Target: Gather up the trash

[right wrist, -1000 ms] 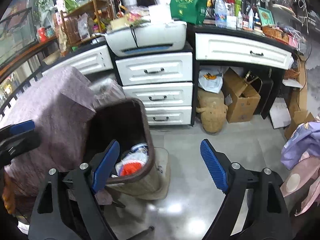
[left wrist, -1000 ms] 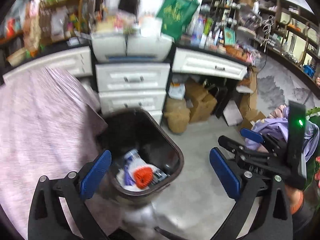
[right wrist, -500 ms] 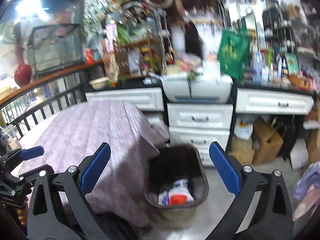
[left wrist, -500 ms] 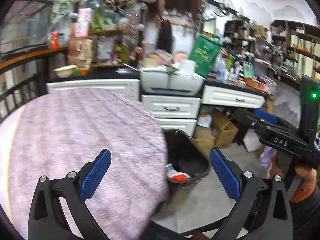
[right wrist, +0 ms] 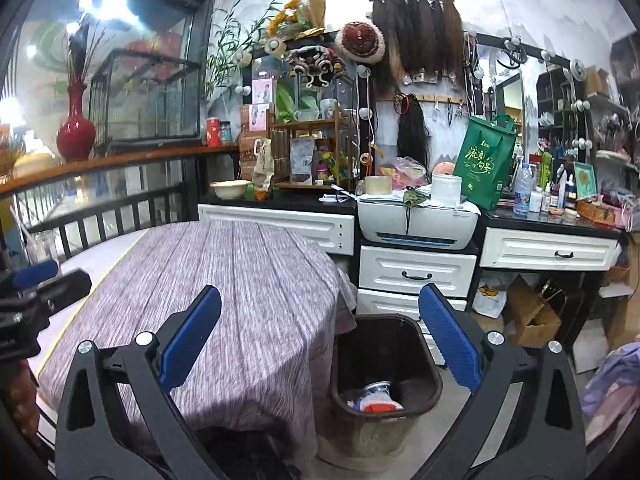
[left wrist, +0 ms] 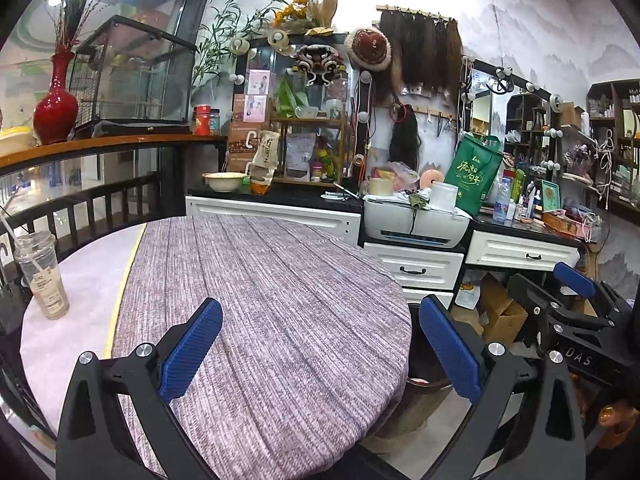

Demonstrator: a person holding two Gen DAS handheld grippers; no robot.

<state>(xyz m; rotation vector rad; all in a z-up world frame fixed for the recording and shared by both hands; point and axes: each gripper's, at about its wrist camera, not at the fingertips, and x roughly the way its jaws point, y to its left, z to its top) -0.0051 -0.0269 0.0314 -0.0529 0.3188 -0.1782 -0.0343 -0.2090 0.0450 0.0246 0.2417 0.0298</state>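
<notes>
Purple woven cloth covers the round table [left wrist: 280, 300], and both claws hover above its near edge, released and holding nothing. The left claw [left wrist: 320, 348] has its blue pads spread wide over bare cloth; the right claw [right wrist: 320, 340] is likewise fully spread, one pad over the cloth, the other over the floor side.

A plastic cup [left wrist: 40, 276] with a straw and a remnant of milky brown drink stands upright at the table's far left edge, on the pale strip beyond the cloth. It is well apart from the left claw, up and to its left, and untouched.

A brown bin [right wrist: 386, 364] sits on the floor just beside the table's right edge, in front of the white drawers [right wrist: 416, 276]. Trash [right wrist: 374, 396] lies in its bottom, white and red pieces, below and between the right claw's pads, well clear of them.
</notes>
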